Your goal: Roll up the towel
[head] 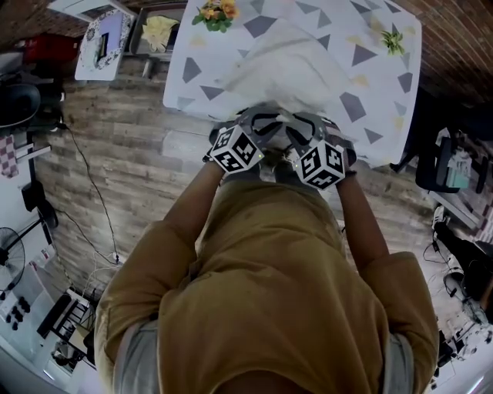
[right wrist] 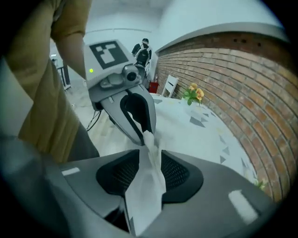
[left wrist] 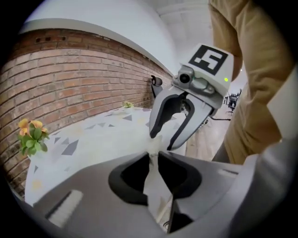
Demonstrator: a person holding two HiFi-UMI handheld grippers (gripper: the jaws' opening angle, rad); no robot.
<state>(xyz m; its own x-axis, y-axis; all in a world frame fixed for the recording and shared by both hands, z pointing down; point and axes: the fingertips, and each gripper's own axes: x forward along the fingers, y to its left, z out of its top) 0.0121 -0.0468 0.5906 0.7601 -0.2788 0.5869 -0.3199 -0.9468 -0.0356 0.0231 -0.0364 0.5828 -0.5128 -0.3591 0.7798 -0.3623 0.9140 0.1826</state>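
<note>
Left gripper view gives us the left gripper (left wrist: 154,155) clenched on a thin fold of the white cloth towel (left wrist: 156,186). The fabric is squeezed between its two dark pads and runs down out of them towards the camera. Just beyond its tips we see the right gripper (left wrist: 161,141), its tips down at the same strip of cloth. In the right gripper view we find that gripper likewise grasping the towel: a broader bunch of cloth fills the gap between its ribbed pads and touches both.

From the head view we see the two grippers side by side, nearly touching, at the near edge of the table. The rest of the towel lies in soft folds just beyond them on the white tablecloth patterned with grey and yellow triangles (head: 370,92). A bunch of orange and yellow flowers with green leaves (head: 216,13) sits at the cloth's far left, and a small green sprig (head: 391,40) near its far right, both well apart from the towel. We see a red brick wall (left wrist: 70,79) behind the table, pale wooden floorboards (head: 123,154) to its left, and the person's mustard-yellow shirt (head: 285,292) below
</note>
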